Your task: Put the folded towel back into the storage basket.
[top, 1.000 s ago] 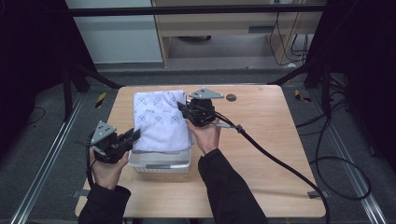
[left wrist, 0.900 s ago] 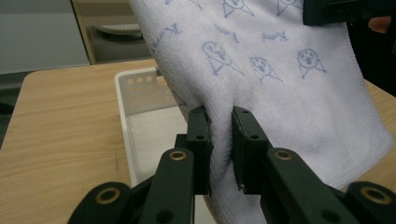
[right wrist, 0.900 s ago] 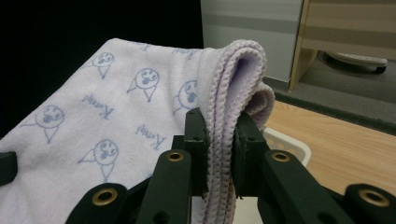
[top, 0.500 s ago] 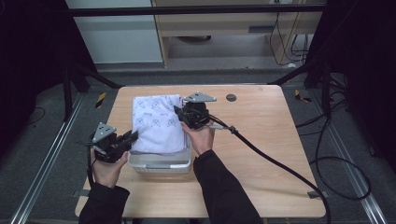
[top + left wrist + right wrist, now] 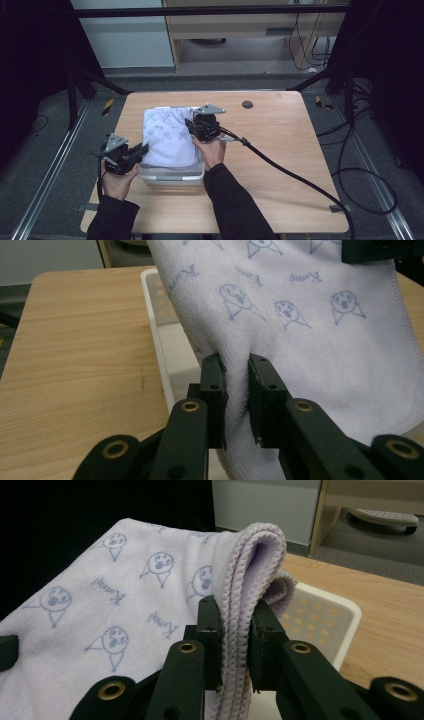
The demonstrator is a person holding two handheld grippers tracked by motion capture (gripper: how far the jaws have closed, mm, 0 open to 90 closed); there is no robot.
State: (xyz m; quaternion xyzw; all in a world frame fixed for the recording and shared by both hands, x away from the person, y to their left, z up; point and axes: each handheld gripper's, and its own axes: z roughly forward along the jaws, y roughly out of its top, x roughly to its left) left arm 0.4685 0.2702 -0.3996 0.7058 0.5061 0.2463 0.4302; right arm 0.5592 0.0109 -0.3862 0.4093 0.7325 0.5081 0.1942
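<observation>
A pale lilac folded towel point(image 5: 167, 137) printed with small blue faces is held stretched over a white perforated basket point(image 5: 172, 175). My left gripper point(image 5: 142, 149) is shut on the towel's near left edge; its pads pinch a fold of the towel point(image 5: 280, 315) beside the basket's rim point(image 5: 152, 315). My right gripper point(image 5: 190, 125) is shut on the far right corner, its pads clamped on the towel's layered hem point(image 5: 245, 580) above the basket point(image 5: 320, 615).
The wooden table point(image 5: 280, 150) has bare surface to the right and in front of the basket. A small dark disc point(image 5: 247, 104) lies near the far edge. A thick black cable point(image 5: 280, 167) trails from the right gripper across the table to its right front edge.
Both grippers have come down with the towel toward the basket, and the towel now hangs lower over it. Both grips are unchanged.
</observation>
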